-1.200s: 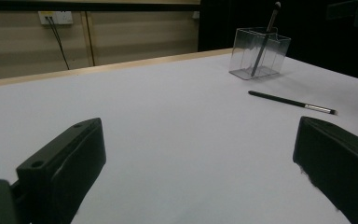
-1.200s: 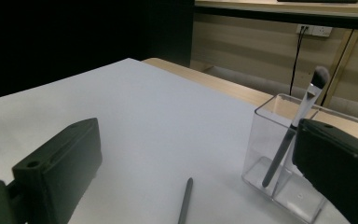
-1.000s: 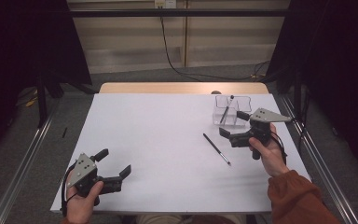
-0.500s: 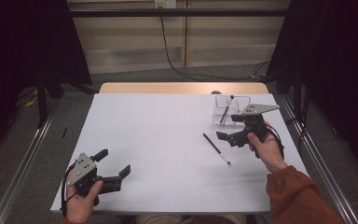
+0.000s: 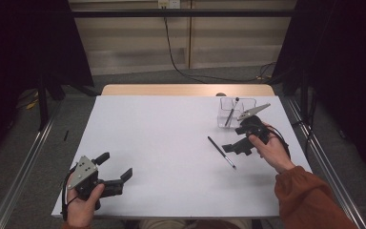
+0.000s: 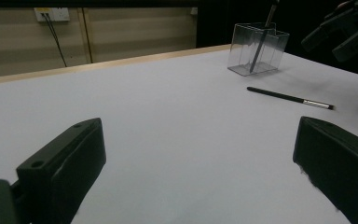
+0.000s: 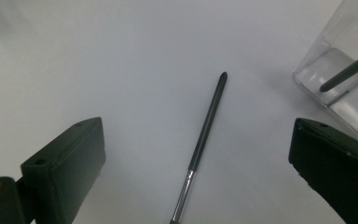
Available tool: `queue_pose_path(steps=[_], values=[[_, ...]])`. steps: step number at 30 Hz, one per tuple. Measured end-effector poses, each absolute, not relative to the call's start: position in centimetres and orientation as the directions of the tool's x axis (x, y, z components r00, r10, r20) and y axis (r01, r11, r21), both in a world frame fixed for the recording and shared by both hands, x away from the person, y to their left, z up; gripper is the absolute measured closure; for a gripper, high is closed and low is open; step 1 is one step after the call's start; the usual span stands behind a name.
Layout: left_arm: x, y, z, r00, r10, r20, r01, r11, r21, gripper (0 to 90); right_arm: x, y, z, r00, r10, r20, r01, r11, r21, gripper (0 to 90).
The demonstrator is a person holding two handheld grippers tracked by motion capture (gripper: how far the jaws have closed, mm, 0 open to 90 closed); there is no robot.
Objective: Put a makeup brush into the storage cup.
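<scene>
1. A white-topped bench (image 5: 171, 143) with a pale wooden far edge spans the middle of the high view, with dark curtains at the frame's left and right edges.
2. The left gripper (image 5: 116, 168) sits at the lower left of the high view, held in a hand at the bench's near edge; its two black fingers (image 6: 63, 163) stand wide apart with nothing between them, as the left gripper view shows.
3. The right gripper (image 5: 232, 146) is at the right of the high view, held by a hand in a rust-orange sleeve (image 5: 310, 200); it is tilted downward toward the bench.
4. In the right gripper view its black fingers (image 7: 65, 161) are spread wide and grip nothing.
5. A slim black pen with a silver metal end (image 5: 221, 152) lies flat on the bench right of centre in the high view, just beside the right gripper's tips; in the right gripper view it lies between the two fingers, lower centre of the frame, untouched.
6. A clear square plastic holder (image 5: 236, 112) stands upright at the upper right of the bench, beyond the right gripper.
7. A second dark pen (image 5: 232, 111) leans tilted inside that holder.
8. In the left gripper view the holder appears at the upper right, with the loose pen lying just in front of it.
</scene>
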State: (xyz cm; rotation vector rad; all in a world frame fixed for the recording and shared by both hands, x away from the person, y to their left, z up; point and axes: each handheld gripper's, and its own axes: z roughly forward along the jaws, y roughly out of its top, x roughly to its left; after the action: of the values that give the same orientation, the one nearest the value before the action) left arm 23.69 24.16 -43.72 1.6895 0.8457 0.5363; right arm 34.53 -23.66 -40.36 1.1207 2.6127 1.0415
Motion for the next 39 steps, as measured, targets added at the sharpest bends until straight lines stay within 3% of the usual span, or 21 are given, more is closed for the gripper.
queue_pose_path(steps=[14,17,23,28,30,39], values=[[23.7,24.1,-43.7,0.650,0.758,-0.058,0.254,-0.145,0.956,2.5,35.0,-22.9,-40.7,-0.745,0.651,0.146,0.630,0.614,0.474,3.6],[23.7,24.1,-43.7,0.649,0.758,-0.062,0.256,-0.142,0.956,2.5,34.9,-22.6,-40.7,-0.769,0.627,0.126,0.604,0.646,0.467,9.1],[23.7,24.1,-43.7,0.649,0.759,-0.059,0.256,-0.144,0.956,2.5,35.1,-22.2,-40.7,-0.770,0.627,0.119,0.613,0.673,0.415,8.8],[23.7,24.1,-43.7,0.650,0.758,-0.053,0.254,-0.150,0.956,2.5,35.5,-22.1,-41.2,-0.766,0.631,0.127,0.630,0.694,0.350,16.5],[23.7,24.1,-43.7,0.650,0.759,-0.052,0.254,-0.152,0.955,2.5,35.6,-22.0,-41.4,-0.776,0.615,0.139,0.621,0.706,0.341,26.2],[23.7,24.1,-43.7,0.650,0.759,-0.051,0.251,-0.151,0.956,2.5,36.2,-21.3,-42.4,-0.765,0.629,0.136,0.640,0.723,0.259,33.1]])
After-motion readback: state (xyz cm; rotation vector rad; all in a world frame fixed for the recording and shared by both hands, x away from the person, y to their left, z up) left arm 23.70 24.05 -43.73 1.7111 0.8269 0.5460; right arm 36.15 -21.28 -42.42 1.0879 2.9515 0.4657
